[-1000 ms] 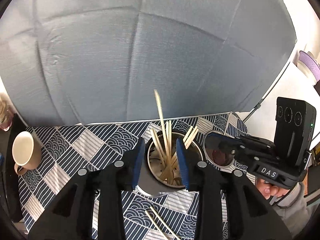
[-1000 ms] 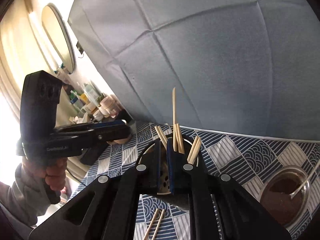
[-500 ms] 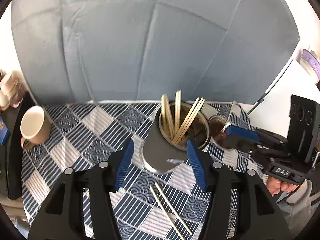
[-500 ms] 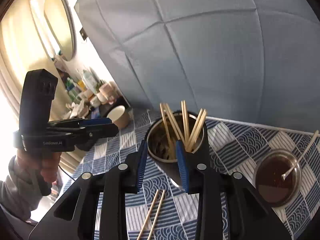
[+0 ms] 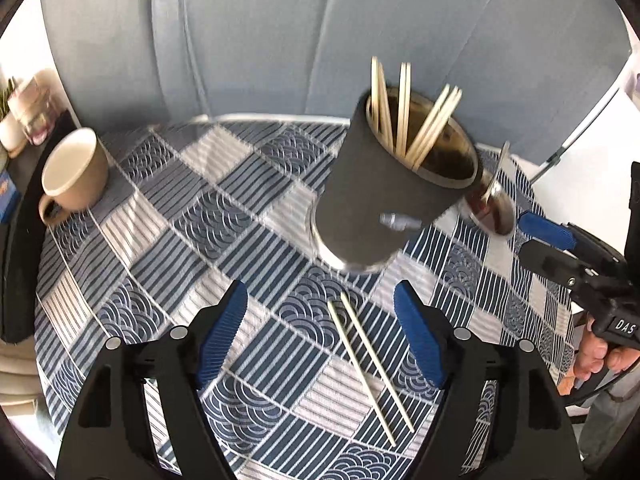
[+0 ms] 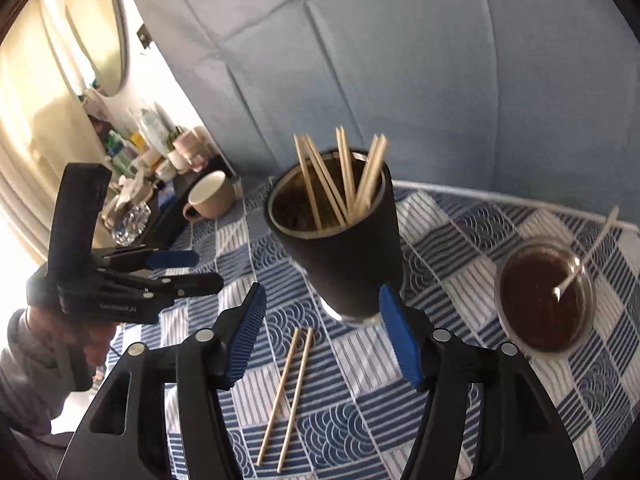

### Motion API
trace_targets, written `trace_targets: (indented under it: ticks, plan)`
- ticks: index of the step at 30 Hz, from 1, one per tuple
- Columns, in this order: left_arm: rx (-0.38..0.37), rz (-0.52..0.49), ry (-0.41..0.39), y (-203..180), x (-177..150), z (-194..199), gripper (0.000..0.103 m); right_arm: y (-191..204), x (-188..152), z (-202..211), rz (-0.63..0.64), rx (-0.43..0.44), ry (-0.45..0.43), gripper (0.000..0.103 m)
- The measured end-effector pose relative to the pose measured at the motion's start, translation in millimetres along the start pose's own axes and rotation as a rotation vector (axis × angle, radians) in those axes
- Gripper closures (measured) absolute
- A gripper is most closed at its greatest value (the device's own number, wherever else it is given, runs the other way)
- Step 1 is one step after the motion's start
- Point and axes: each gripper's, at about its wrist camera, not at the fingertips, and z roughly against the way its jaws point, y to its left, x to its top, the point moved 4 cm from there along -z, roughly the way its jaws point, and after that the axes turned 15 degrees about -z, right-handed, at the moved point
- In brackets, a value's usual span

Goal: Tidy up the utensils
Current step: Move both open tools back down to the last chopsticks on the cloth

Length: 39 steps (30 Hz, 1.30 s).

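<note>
A dark cylindrical holder (image 5: 384, 200) (image 6: 344, 256) stands on the blue patterned tablecloth (image 5: 192, 216) with several wooden chopsticks (image 5: 404, 116) (image 6: 340, 176) in it. Two loose chopsticks (image 5: 370, 364) (image 6: 292, 396) lie on the cloth in front of it. My left gripper (image 5: 320, 332) hangs above the loose pair, its jaws opening, nothing between them. My right gripper (image 6: 322, 330) is nearer the holder's base, jaws also opening and empty; the loose pair lies below its gap. Each gripper shows from the side in the other's view (image 5: 560, 248) (image 6: 176, 268).
A beige mug (image 5: 72, 172) (image 6: 210, 200) stands at the table's far left. A glass bowl of dark liquid with a spoon (image 6: 544, 296) (image 5: 490, 204) sits right of the holder. Grey-blue fabric (image 5: 280, 32) backs the table. A cluttered shelf (image 6: 148, 148) is at the left.
Both grippers pulled back and down from the holder while their jaws opened wide. The tall chopstick that stood above the rim has dropped in among the others. The loose pair is now in fuller view.
</note>
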Motion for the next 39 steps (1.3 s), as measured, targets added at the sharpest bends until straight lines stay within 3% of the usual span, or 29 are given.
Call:
trace_targets:
  ticks: [9,21,33,35,39]
  plan:
    - [0.008,-0.054,0.136,-16.1,-41.7,-40.9,0.015,-17.8,-31.3,-21.4,-0.043,-0.070,0.094,0.038]
    - [0.026,-0.055,0.263,-26.7,-74.2,-81.7,0.014,-41.7,-66.7,-49.6,-0.093,-0.138,0.212,0.038]
    - [0.083,-0.149,0.326,-42.1,-82.9,-110.5,0.014,-60.0,-82.1,-65.3,-0.130,-0.193,0.270,0.038]
    - [0.117,-0.176,0.328,-43.2,-83.9,-113.5,0.009,-60.5,-82.1,-67.7,-0.137,-0.199,0.275,0.038]
    - [0.114,-0.151,0.335,-39.4,-85.3,-116.5,0.006,-56.6,-83.3,-75.6,-0.132,-0.205,0.289,0.038]
